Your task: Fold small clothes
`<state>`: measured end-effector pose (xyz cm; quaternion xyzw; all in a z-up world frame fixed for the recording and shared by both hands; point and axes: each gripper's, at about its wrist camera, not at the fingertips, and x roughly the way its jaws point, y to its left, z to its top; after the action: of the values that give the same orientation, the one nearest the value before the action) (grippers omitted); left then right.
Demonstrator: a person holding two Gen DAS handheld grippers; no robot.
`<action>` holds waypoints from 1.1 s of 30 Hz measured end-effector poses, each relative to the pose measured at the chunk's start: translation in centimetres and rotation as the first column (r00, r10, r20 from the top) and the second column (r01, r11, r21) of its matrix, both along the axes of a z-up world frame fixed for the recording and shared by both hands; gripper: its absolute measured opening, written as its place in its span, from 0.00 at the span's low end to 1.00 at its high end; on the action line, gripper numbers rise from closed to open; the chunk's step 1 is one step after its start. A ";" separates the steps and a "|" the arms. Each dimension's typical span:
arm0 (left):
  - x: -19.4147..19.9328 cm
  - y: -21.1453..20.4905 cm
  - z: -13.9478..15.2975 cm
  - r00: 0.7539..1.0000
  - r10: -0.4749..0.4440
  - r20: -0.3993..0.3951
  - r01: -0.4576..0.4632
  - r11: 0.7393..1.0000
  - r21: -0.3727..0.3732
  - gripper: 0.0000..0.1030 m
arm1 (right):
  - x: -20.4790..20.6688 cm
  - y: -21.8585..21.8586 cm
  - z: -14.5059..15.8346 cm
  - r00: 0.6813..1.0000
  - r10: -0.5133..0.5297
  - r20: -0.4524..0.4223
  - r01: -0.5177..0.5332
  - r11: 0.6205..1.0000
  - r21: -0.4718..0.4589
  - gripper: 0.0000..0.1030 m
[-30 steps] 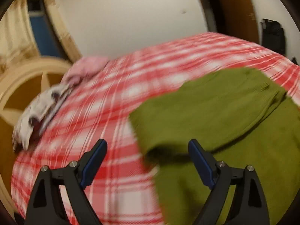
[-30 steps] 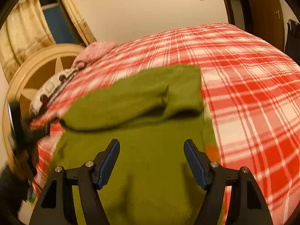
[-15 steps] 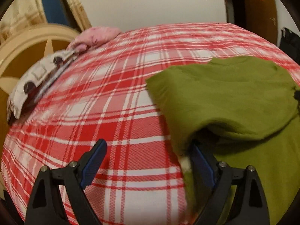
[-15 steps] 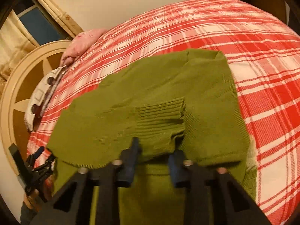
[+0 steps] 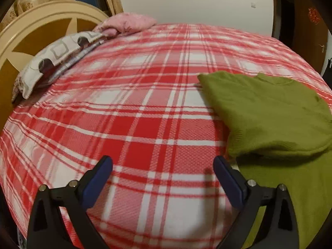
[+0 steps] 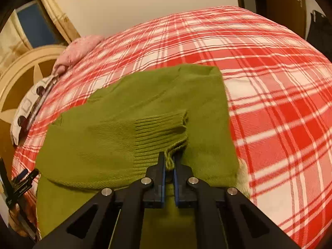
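Sweater [image 5: 269,114] cropped at right edge

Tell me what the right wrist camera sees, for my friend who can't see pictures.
The right claw is shut, pinching the ribbed cuff of a green sweater partly folded on a red and white plaid bed. Pillows lie at far left by a round wooden headboard.

I see a bed [image 5: 145,124] in red plaid, pillows [image 5: 62,49] against its cream headboard [image 5: 41,18], a plain wall [image 5: 186,0] behind.
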<state>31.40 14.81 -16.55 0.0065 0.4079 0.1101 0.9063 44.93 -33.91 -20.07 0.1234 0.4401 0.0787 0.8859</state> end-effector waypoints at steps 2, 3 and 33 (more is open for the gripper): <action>-0.5 -0.2 1.0 0.999 -0.017 0.032 0.017 1.000 0.003 0.97 | -0.8 -0.2 0.6 1.000 -0.005 0.027 0.006 0.999 -0.034 0.32; -0.7 -0.5 1.6 0.998 -0.026 0.052 0.026 1.000 0.001 0.97 | -1.2 -0.2 1.0 0.999 -0.004 0.049 0.006 0.999 -0.046 0.54; 2.7 -4.7 -1.6 0.996 -0.079 -0.032 0.081 0.995 0.057 1.00 | -0.3 7.3 1.2 0.983 0.172 0.065 -0.142 0.935 -0.324 0.63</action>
<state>34.14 10.16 -18.14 0.0511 0.4175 0.0855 0.9032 44.63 -26.66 -18.89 -0.0603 0.4139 0.0828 0.9046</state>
